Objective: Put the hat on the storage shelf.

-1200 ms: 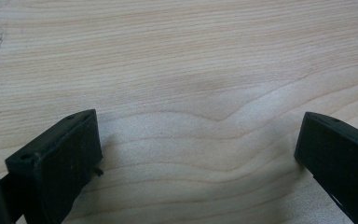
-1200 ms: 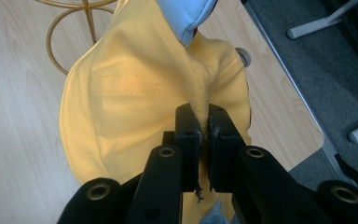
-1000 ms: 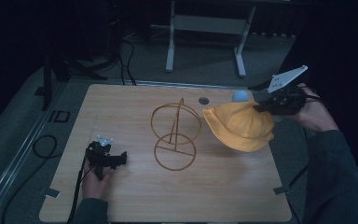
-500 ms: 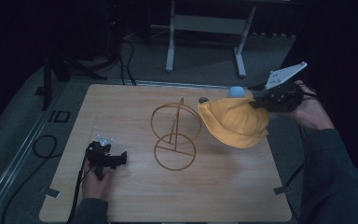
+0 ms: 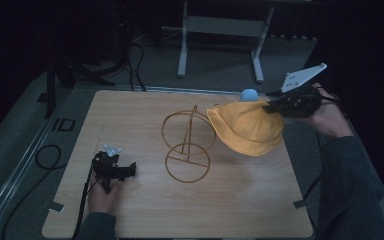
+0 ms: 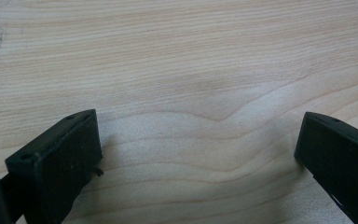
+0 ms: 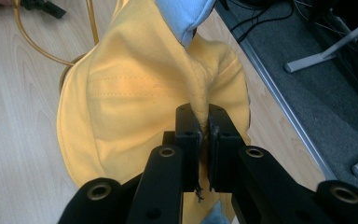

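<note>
- Jaws, right gripper: clenched on a pinched fold of the yellow hat; in the right gripper view we see cloth bunched between the two black pads.
- Jaws, left gripper: spread wide with nothing between them, bare wooden table underneath; in the high view we find this gripper resting near the table's front left.
- Yellow hat: hanging in the air from our right gripper, over the table's far right part, its near brim edge just beside the wire stand. Whether it touches the wire we cannot tell.
- Pale blue part: sits at the top of the hat, beside the grip; we take it for a lining or pompom.
- Wire stand: golden, one upright ring over one flat base ring, mid-table, nothing on it.
- Step in hand, as we judge it: carrying the hat toward the stand to set it on.
- Next move calls for: bringing the hat's open underside over the upright ring, lowering until the crown seats, and only then loosening the pinch. The light stand may tip or slide if the brim snags it.
</note>
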### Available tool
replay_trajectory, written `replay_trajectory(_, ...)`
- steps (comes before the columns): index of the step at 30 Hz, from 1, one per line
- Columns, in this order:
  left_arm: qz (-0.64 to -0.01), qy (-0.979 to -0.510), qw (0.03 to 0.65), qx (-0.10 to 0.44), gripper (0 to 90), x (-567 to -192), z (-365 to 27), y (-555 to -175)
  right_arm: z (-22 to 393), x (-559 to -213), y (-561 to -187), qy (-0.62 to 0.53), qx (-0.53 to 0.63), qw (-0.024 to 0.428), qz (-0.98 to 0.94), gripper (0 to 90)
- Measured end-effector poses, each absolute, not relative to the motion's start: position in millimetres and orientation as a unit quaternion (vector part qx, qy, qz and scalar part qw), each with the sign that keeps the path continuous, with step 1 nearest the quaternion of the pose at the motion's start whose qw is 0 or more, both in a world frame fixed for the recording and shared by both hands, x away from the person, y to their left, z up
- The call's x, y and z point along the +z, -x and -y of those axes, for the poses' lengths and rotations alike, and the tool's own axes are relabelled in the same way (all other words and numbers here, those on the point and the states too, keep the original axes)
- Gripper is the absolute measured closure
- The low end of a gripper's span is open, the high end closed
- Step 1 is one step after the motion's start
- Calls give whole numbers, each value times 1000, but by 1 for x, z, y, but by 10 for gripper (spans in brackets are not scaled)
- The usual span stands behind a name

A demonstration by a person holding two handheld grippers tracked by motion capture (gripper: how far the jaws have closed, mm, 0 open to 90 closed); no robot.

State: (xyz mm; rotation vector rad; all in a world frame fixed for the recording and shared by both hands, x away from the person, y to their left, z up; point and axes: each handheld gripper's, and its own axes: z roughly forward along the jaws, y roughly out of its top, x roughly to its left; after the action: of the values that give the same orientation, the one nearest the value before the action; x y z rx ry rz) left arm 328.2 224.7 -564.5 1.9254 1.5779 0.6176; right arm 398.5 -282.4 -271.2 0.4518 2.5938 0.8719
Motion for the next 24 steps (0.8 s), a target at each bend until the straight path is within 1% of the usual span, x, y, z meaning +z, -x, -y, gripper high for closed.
replay_trajectory(24, -590, -720, 285, 231, 4, -565, -225, -328, 273, -256, -396, -155, 325, 199, -911, 849)
